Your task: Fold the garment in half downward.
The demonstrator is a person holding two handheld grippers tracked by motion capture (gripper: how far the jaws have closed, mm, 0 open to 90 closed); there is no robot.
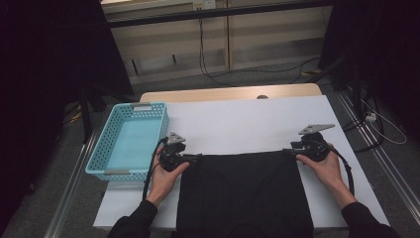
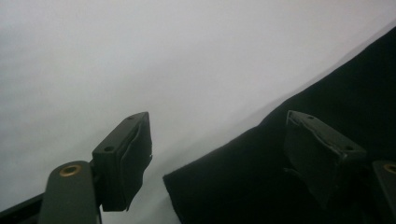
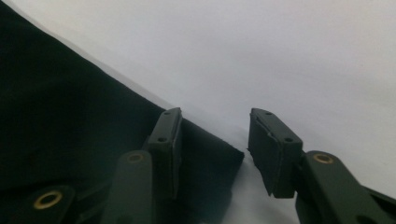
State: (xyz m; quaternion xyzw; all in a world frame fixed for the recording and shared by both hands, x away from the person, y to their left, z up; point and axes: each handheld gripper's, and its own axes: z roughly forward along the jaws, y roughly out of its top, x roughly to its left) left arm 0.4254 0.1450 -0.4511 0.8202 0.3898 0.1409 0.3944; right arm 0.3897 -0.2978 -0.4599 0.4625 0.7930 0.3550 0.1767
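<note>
On the table [image 1: 247,119] lies the black cloth [image 1: 245,193]. Your left gripper [image 1: 198,157] and right gripper [image 1: 287,151] sit open at its far corners. You next close both jaws on them.

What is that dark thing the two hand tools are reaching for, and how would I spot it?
Look at the white table and then at its near edge. A black cloth lies flat there, between the left gripper and right gripper, each open at a far corner. It is the one dark, soft item; the basket beside it is light blue plastic.
</note>
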